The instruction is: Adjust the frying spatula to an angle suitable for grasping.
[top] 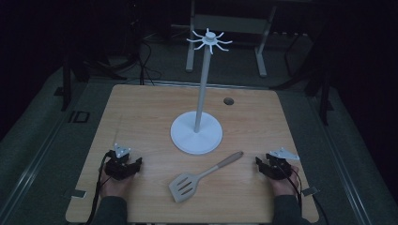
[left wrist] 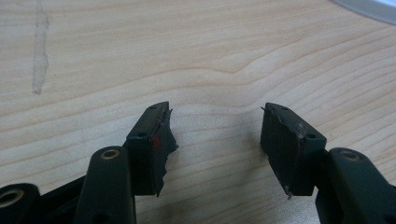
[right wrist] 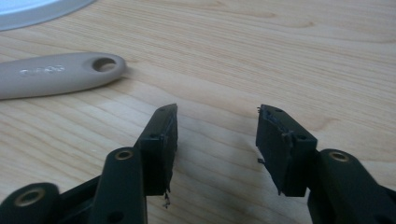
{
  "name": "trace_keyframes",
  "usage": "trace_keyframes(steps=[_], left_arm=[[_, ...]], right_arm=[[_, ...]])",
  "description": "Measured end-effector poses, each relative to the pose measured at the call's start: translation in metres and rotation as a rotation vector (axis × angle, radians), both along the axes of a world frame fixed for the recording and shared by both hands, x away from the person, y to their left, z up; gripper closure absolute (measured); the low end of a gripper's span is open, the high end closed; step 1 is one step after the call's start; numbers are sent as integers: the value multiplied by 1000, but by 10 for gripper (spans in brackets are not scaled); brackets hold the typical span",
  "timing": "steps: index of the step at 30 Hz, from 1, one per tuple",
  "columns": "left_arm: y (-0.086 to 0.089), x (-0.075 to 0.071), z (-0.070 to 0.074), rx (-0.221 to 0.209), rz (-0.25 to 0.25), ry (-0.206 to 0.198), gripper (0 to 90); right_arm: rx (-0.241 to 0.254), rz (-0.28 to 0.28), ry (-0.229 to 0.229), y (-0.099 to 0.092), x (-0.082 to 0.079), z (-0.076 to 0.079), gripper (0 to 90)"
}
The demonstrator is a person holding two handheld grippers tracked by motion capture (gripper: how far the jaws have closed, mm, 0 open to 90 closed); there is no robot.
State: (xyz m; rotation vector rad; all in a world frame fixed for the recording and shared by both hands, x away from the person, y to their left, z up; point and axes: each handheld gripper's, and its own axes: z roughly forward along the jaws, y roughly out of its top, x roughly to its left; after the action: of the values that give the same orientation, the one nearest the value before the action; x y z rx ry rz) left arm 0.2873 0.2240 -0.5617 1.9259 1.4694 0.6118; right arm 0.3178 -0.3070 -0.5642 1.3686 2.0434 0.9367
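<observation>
High view: your left gripper (top: 123, 165) and right gripper (top: 276, 165) rest at the lower corners of the table (top: 141, 108); the spatula (top: 202, 176) lies between them, below the white stand (top: 197, 133). Left gripper view: jaws wide apart, holding nothing. Right gripper view: jaws also spread, empty; spatula handle at upper left.

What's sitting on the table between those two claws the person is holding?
In the high view, a slotted spatula lies on the wooden table between the left claw and right claw, its handle angled toward the right claw. Otherwise bare wood.
</observation>
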Motion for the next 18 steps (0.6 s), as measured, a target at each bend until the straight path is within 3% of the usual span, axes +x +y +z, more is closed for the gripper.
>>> trace_keyframes(steps=[5, 6, 13, 15, 18], left_arm=[[-1, -3, 5, -29, -24, -24, 484], [-1, -4, 8, -56, -39, -35, 484], [-1, -7, 11, -57, -57, -48, 493], [-2, -10, 12, -52, -63, -63, 493], [-2, -11, 15, -44, -75, -84, 513]], right_arm=[[4, 10, -11, 3, -2, 3, 499], [3, 16, -16, 4, -2, 4, 505], [18, 54, -30, 14, -3, 11, 550], [21, 53, -33, 15, 0, 13, 608], [33, 71, -25, 18, 7, 18, 785]])
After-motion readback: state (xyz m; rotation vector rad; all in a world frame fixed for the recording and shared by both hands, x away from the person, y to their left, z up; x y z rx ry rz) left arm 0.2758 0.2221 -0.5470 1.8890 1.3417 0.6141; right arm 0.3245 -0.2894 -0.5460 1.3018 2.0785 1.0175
